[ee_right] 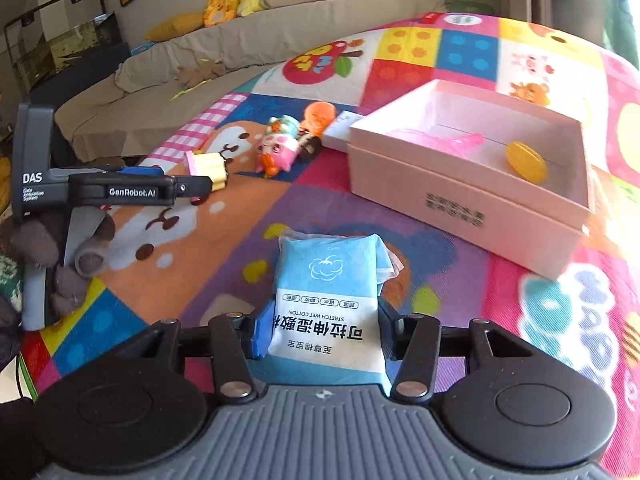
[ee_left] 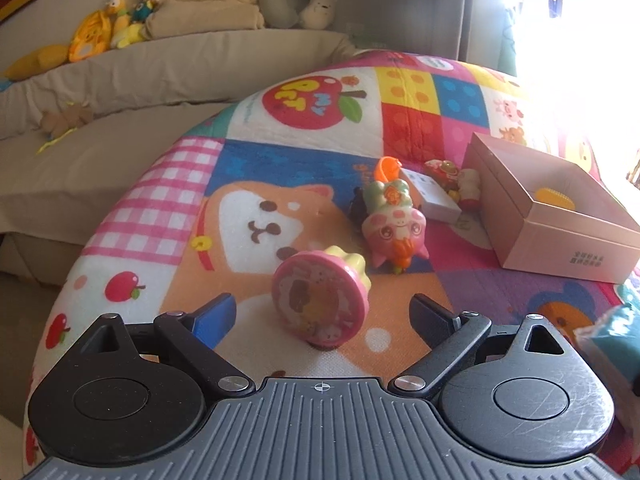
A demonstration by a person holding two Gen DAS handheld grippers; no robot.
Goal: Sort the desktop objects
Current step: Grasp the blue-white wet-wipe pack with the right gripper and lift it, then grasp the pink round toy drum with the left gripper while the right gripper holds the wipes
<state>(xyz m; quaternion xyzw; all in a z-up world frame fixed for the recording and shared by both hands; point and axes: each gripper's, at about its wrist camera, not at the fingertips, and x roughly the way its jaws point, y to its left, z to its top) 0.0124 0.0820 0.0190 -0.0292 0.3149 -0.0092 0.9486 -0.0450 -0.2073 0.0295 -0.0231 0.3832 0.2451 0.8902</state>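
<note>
Blue wipes packet (ee_right: pixel 326 312) lies between my right tongs (ee_right: pixel 320 340), pads against its sides: soft, light, slick film, so I judge a mid-body hold is best. Left tongs (ee_left: pixel 322 314) spread wide, nothing held; pink-based cupcake toy (ee_left: pixel 320 300), tipped over, sits just ahead: rigid, light, best taken across its base.

Both wrist views low, sharing pink box (ee_left: pixel 552 216)
</note>
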